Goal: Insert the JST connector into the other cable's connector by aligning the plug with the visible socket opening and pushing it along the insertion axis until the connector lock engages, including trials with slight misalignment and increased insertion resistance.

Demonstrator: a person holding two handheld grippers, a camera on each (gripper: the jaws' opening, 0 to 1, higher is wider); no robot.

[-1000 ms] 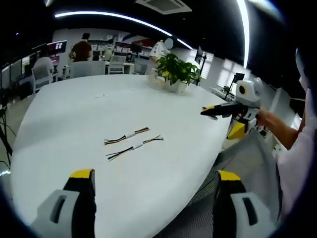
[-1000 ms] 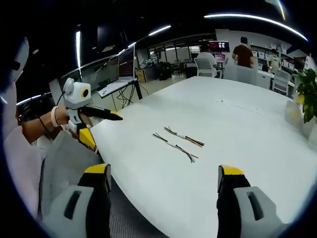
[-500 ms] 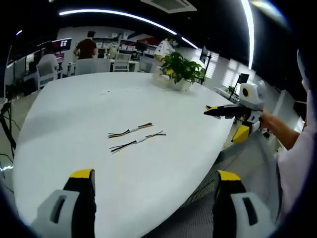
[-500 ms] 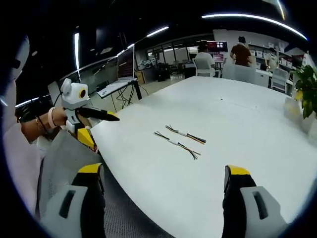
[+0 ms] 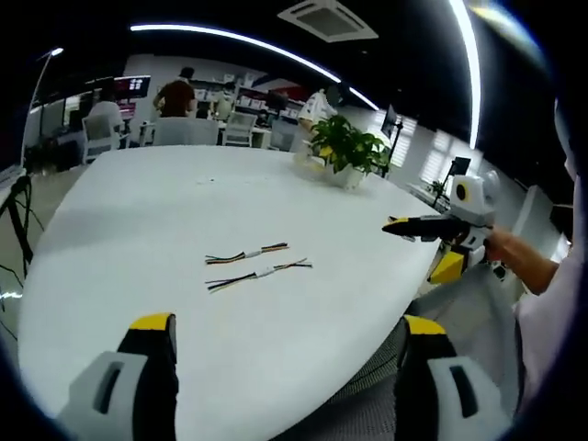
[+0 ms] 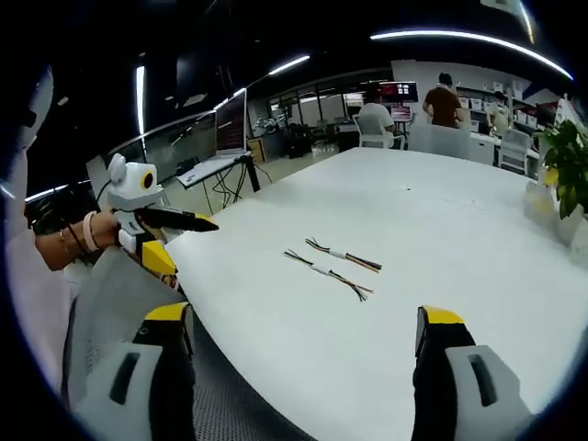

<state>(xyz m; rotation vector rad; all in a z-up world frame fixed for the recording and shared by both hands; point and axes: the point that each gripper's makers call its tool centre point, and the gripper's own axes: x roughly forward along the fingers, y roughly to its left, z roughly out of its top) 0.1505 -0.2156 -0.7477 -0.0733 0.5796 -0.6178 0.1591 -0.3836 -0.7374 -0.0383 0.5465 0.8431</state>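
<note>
Both views have shifted a little since a second ago, so the cameras moved with the hands; the two cable pieces lie on the white tabletop (image 5: 138, 220) as they did, and the right tongs' jaws now stand a bit wider apart than a second ago.

Left tongs (image 5: 280, 335): jaws spread wide, yellow-tipped, nothing between them. Ahead of them and well apart, near the middle of the tabletop, lie the two short cables side by side, close together but not touching. The farther cable (image 5: 248, 253) has yellow and reddish wires either side of a small white connector; the nearer cable (image 5: 261, 273) has dark wires and a white connector at its middle. Off to the right of these tongs, past the tabletop edge, the right tongs show with their dark jaws drawn to a narrow point, held by a hand (image 5: 501, 244).

Right tongs (image 6: 303, 326): jaws spread, empty. The same two cables lie ahead of them. To their left the left tongs hover beside the tabletop edge.

A potted plant (image 5: 347, 152) stands at the far side of the tabletop, beyond the cables.
</note>
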